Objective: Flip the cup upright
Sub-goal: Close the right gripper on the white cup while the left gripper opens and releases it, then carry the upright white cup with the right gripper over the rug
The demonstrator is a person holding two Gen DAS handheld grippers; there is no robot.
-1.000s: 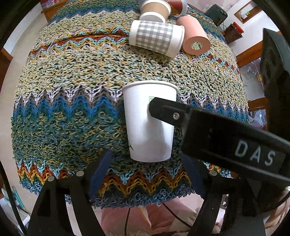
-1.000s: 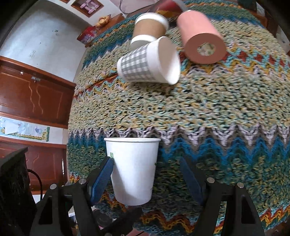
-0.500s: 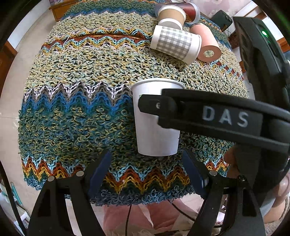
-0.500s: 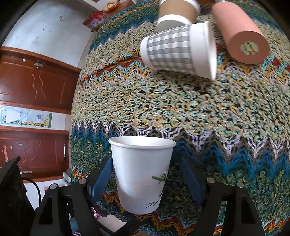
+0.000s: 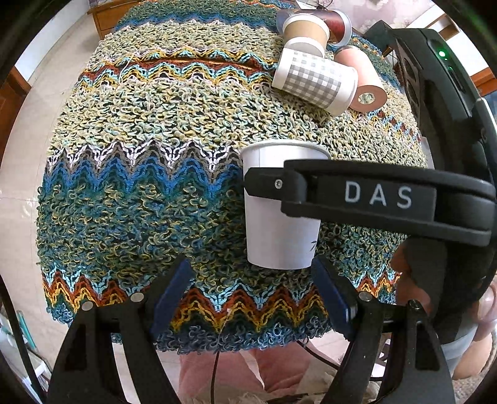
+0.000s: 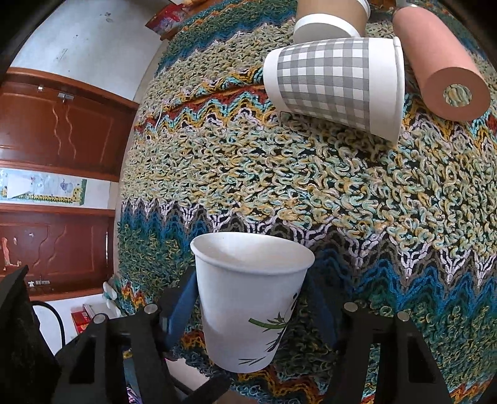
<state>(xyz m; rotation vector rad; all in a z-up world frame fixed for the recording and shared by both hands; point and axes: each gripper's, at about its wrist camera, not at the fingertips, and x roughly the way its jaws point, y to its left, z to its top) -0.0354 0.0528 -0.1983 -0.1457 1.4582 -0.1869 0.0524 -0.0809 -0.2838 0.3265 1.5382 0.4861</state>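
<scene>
A white paper cup with a green bamboo print (image 6: 248,298) stands upright, mouth up, between the blue pads of my right gripper (image 6: 248,307), which is shut on it. In the left wrist view the same cup (image 5: 279,236) sits on the knitted cloth (image 5: 155,155), and my right gripper's black finger marked DAS (image 5: 357,192) crosses in front of it. My left gripper (image 5: 251,298) is open and empty, just in front of the cup's base.
A grey checked paper cup (image 6: 335,84) lies on its side at the back, also in the left wrist view (image 5: 313,80). A pink roll (image 6: 447,65) lies next to it, and a brown cup (image 5: 306,29) stands behind. The cloth's front edge is near.
My right gripper has closed in around the white cup and moved nearer to it. The left gripper has drawn back and to the left.
</scene>
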